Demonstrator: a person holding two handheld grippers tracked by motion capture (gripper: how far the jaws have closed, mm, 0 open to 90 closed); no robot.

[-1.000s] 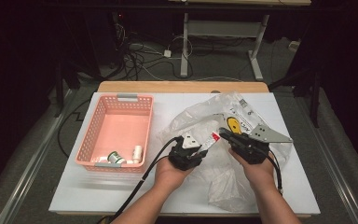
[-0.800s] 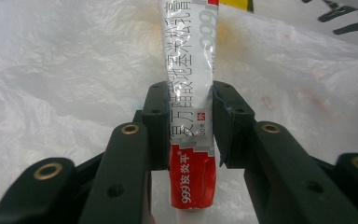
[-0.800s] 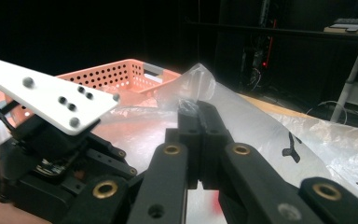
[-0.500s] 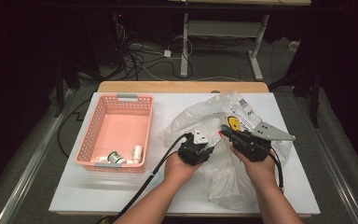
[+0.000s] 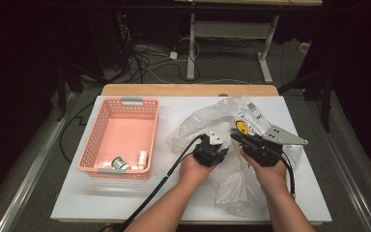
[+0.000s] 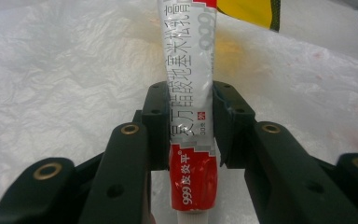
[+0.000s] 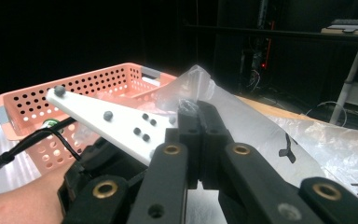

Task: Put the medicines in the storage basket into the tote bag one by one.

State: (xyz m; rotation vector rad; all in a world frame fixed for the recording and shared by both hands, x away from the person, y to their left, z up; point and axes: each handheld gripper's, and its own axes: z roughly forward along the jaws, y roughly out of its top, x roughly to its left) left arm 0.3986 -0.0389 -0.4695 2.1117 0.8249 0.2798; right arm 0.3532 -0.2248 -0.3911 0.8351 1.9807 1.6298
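My left claw (image 6: 182, 126) is clamped across the middle of a red-and-silver ointment tube (image 6: 186, 93) just over the clear plastic bag (image 5: 232, 183), while my right claw (image 7: 198, 116) is pinched tight on a fold of that bag — I judge to hold it steady while the tube comes free. The high view places the pink basket (image 5: 121, 135) left on the bench (image 5: 77, 203) — the tube's print reads in the left gripper view.
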